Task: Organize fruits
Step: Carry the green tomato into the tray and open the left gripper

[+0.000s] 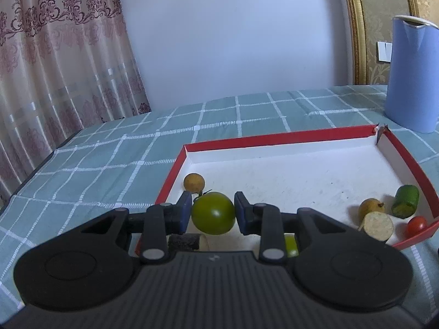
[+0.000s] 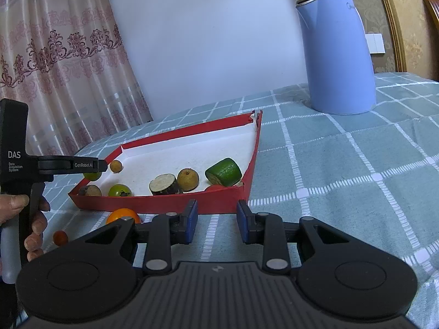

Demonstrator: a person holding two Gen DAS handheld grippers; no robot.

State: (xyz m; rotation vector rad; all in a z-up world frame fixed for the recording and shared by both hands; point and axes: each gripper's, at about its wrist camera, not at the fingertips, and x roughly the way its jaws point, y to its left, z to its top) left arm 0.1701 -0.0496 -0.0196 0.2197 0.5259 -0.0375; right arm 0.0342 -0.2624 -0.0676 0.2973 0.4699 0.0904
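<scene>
**Left grips a green tomato over the tray, right idle and empty**

I'm counting two hand-held grippers. The left hand-held gripper [image 1: 212,209] is clamped on one green tomato [image 1: 212,218], blue pads pressing both its sides, over the near-left corner of the tray [image 1: 277,138]. The right hand-held gripper [image 2: 216,218] is as closed as it goes, with nothing between its pads. It's low over the tabletop [image 2: 343,164], just short of the tray's near wall.

One tray, red rim, white floor. From the right wrist camera I count seven pieces lying in it:
- two round brown fruits, the small one [image 2: 116,166] toward 10 o'clock, the bigger one [image 2: 188,179] near the middle
- a second green tomato [image 2: 120,190] at 8 o'clock
- two dark-skinned pieces, one [image 2: 90,190] in the 8 o'clock corner, one [image 2: 165,184] showing a pale cut face beside the bigger brown fruit
- one green cut chunk [image 2: 224,172] at 4 o'clock
- one red tomato [image 2: 216,187] below that chunk, mostly hidden by the wall

Outside the tray, two pieces sit on the tabletop at 7 o'clock. An orange fruit [image 2: 123,215] is just beside the wall and a small red-orange one [image 2: 60,237] is further out, near the person's hand [image 2: 33,219].

One blue jug [image 2: 337,54] stands upright at 1 o'clock, well apart from the tray. I can't see inside it.
</scene>
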